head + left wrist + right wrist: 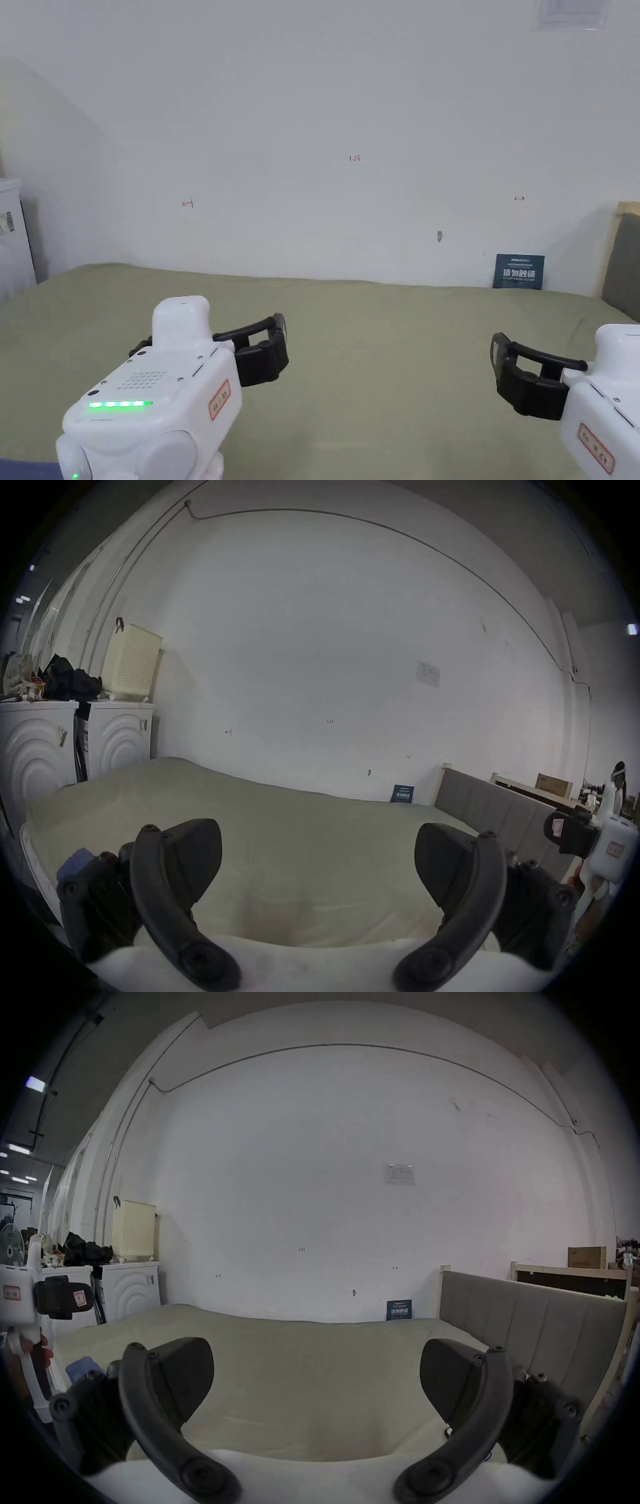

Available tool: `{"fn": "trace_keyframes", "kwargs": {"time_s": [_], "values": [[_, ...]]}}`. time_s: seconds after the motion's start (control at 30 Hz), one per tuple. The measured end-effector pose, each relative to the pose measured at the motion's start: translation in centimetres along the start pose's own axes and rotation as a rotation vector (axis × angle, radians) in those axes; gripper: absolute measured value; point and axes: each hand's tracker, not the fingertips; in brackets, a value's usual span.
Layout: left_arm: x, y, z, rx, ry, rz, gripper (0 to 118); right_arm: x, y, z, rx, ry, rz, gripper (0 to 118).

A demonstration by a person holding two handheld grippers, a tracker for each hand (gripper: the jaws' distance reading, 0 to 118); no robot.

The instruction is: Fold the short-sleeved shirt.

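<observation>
Olive-green bedding (387, 350) is seen stretched flat over a bed that stands against a white wall (350, 112). Both tools are held above the near part of this surface, well apart from each other. The left gripper (278, 347) is seen at the lower left of the head view, its white housing showing a lit green strip. In the left gripper view its jaws stand wide apart, with bare bedding between them and nothing clamped. The right gripper (500, 369) is seen at the lower right; in the right gripper view its jaws are likewise spread wide and hold nothing. A short-sleeved shirt cannot be made out in any of the three views, so its position cannot be told. A small dark blue sign (518, 271) is leaned against the wall at the far edge of the bed. A grey padded headboard (526, 1324) is noted at the right end. A cream perforated basket (131, 662) is set on a white appliance (119, 736) beyond the left end.
</observation>
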Motion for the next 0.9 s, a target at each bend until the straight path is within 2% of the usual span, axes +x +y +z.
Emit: {"fn": "trace_keyframes", "kwargs": {"time_s": [0.13, 0.23, 0.33, 0.47, 0.6, 0.7, 0.8, 0.9], "values": [[0.4, 0.5, -0.4, -0.009, 0.071, -0.076, 116, -0.4, -0.1, -0.2, -0.003, -0.020, 0.042, 117], [1.0, 0.6, -0.9, -0.022, 0.106, -0.139, 116, -0.6, -0.3, -0.6, -0.022, -0.031, 0.029, 117], [1.2, 0.8, -0.5, -0.027, 0.040, -0.123, 116, -0.1, -0.6, -1.0, -0.042, 0.006, -0.023, 117], [1.2, 0.9, -0.3, -0.006, 0.041, -0.107, 116, 0.6, -0.6, -1.3, -0.033, 0.059, -0.062, 117], [1.4, 0.6, -0.6, 0.009, 0.079, -0.132, 116, 0.4, 0.2, -1.8, -0.043, 0.059, -0.062, 117], [1.3, 0.8, -0.4, 0.000, 0.036, -0.077, 116, 0.3, 0.7, -1.8, -0.040, 0.087, -0.067, 117], [0.9, 0.8, -0.5, -0.005, 0.026, -0.045, 116, 0.4, 1.4, -1.8, -0.070, 0.154, -0.088, 117], [0.9, 0.9, -0.5, -0.004, 0.023, -0.041, 116, 0.2, 1.9, -1.5, -0.054, 0.134, -0.110, 117]]}}
